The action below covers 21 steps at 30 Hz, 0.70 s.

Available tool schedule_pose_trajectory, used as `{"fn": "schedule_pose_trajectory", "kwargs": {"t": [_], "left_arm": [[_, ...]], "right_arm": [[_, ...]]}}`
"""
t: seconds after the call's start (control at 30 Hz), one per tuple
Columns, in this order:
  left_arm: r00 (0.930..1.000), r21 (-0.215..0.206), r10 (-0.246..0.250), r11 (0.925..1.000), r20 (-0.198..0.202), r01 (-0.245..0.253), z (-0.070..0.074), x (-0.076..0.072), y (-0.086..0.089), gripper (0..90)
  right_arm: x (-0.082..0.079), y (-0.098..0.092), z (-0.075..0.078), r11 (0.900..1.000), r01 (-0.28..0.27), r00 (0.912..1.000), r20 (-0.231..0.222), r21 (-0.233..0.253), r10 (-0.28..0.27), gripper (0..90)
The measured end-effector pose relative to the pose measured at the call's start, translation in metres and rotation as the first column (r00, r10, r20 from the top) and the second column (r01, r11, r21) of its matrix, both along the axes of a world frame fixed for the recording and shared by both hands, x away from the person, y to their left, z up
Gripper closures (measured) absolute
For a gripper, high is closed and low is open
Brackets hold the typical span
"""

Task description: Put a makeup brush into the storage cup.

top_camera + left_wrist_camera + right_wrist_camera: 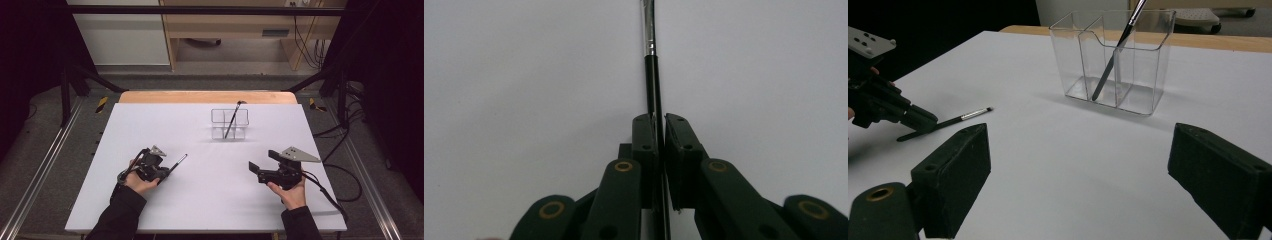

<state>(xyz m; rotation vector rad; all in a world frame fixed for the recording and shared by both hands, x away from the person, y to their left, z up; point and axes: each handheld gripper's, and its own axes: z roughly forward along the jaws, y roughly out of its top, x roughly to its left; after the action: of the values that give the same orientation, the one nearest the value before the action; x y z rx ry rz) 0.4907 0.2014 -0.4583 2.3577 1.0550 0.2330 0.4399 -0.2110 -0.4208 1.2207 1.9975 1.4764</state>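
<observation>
I count two brushes. One is clamped in my left gripper, lower left of the frame, its tip low over the bench. The second leans in the one clear holder, upper centre. My right gripper, lower right, is spread wide, holding nothing.
</observation>
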Motion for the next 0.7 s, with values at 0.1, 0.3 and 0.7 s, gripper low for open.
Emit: {"fn": "schedule_pose_trajectory", "kwargs": {"t": [0.1, 0.3, 0.7], "left_arm": [[1.0000, 0.008, -0.003, 1.0000, 0.001, 0.003, 0.000, -0.001, -0.001, 83.0], [0.9999, 0.027, -0.006, 0.9996, 0.009, 0.006, 0.002, 0.000, -0.002, 80.9], [0.9979, 0.049, -0.053, 0.9975, 0.038, 0.052, 0.019, 0.003, -0.010, 52.6]], "right_arm": [[0.000, 0.000, 0.000, 1.000, 0.001, 1.0000, 0.001, 0.002, -0.001, 10.5], [0.000, 0.000, 0.000, 1.000, 0.001, 1.0000, 0.000, 0.004, -0.001, 10.5], [0.000, -0.001, 0.001, 1.000, 0.001, 1.0000, 0.001, 0.007, -0.001, 10.5]]}}
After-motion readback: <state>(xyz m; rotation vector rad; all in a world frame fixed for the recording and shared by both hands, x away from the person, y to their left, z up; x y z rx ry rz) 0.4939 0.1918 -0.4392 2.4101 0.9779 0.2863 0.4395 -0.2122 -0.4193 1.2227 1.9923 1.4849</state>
